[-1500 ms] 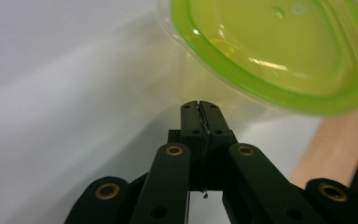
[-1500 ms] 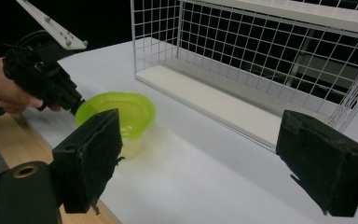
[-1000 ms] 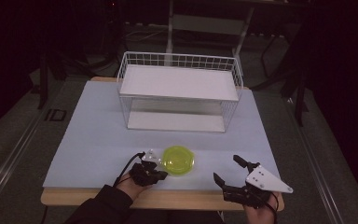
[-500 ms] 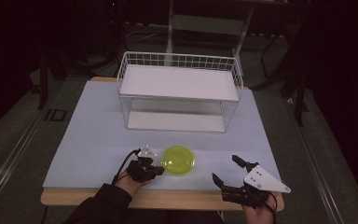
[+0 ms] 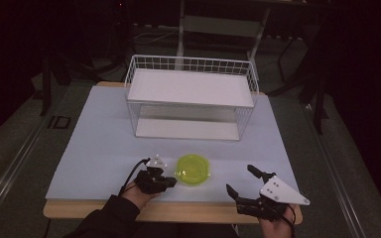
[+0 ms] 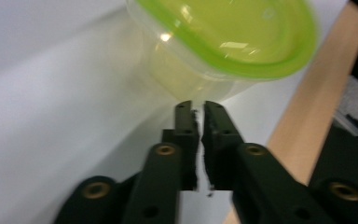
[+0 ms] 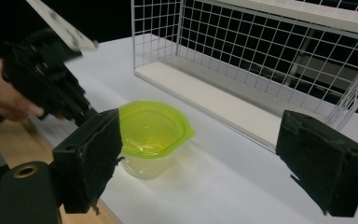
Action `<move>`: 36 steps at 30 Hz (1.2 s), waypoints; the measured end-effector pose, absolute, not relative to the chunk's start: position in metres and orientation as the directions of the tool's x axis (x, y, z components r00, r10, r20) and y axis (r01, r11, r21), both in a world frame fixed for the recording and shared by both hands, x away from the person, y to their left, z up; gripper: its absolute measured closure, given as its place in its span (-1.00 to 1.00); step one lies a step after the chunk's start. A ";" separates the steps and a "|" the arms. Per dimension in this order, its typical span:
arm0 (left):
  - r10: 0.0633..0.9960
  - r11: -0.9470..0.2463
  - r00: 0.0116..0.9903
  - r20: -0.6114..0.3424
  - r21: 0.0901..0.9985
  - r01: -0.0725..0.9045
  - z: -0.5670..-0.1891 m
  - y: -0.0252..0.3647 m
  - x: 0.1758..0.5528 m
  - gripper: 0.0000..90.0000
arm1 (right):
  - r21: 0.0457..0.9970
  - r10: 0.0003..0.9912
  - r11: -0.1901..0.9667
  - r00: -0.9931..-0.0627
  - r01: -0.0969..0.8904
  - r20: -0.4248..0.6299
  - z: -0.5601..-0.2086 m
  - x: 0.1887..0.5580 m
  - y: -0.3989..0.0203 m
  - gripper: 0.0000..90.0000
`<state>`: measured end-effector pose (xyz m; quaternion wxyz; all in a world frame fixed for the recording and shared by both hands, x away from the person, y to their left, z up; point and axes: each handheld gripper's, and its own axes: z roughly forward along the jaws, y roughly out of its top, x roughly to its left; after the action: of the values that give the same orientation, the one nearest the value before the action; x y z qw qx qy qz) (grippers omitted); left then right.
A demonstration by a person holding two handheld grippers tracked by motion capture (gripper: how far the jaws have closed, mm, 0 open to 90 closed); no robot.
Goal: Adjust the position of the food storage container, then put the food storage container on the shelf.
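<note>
A clear plastic tub with a lime-green lid (image 5: pixel 193 169) (image 6: pixel 223 37) (image 7: pixel 153 126) stands near the table's front edge. My left gripper (image 5: pixel 171 182) (image 6: pixel 196 108) is shut, its tips just short of the tub's left side with nothing between them. It also shows in the right gripper view as a dark shape (image 7: pixel 46 88) beside the tub. My right gripper (image 5: pixel 241 181) stands open to the right of the tub, its pads (image 7: pixel 91 158) wide apart and empty.
A white wire rack with two shelves (image 5: pixel 191 101) (image 7: pixel 279 56) stands at the middle back of the pale blue table (image 5: pixel 94 134). The table's wooden front edge (image 5: pixel 178 210) (image 6: pixel 303 112) runs close under both grippers.
The left gripper has shifted slightly along the tub's left side. The right gripper has barely moved and stays open.
</note>
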<state>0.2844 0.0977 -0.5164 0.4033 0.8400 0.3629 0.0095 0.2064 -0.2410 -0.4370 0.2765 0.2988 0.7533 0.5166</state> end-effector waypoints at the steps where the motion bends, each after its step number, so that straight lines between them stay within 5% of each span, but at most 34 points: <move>1: 0.621 -0.405 0.735 -0.272 0.691 0.598 -0.513 0.100 0.283 0.78 | 0.943 0.735 0.287 -0.670 0.167 -0.105 -0.437 0.207 -0.241 -0.69; 5: 0.617 -0.411 0.742 -0.261 0.698 0.587 -0.503 0.108 0.278 0.19 | 0.942 0.734 0.287 -0.672 0.176 -0.098 -0.438 0.207 -0.239 -0.69; 11: 0.476 -0.324 0.812 -0.337 0.791 0.519 -0.481 0.129 0.260 -0.67 | 0.938 0.732 0.298 -0.674 0.178 -0.104 -0.437 0.207 -0.236 -0.69; 16: 0.473 -0.213 0.824 -0.313 0.867 0.451 -0.468 0.138 0.252 -0.96 | 0.934 0.736 0.301 -0.670 0.195 -0.097 -0.435 0.209 -0.235 -0.69; 24: 0.435 -0.174 0.876 -0.210 0.935 0.311 -0.441 0.141 0.244 -0.96 | 0.921 0.712 0.341 -0.691 0.186 -0.124 -0.424 0.211 -0.229 -0.70; 36: 0.428 -0.183 0.875 -0.225 0.927 0.328 -0.417 0.132 0.258 -0.95 | 0.896 0.674 0.396 -0.726 0.201 -0.135 -0.405 0.227 -0.219 -0.71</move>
<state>0.2584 0.1316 -0.4168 0.5897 0.7681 0.2460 0.0422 0.2268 -0.2191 -0.4054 0.2483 0.2741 0.7976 0.4765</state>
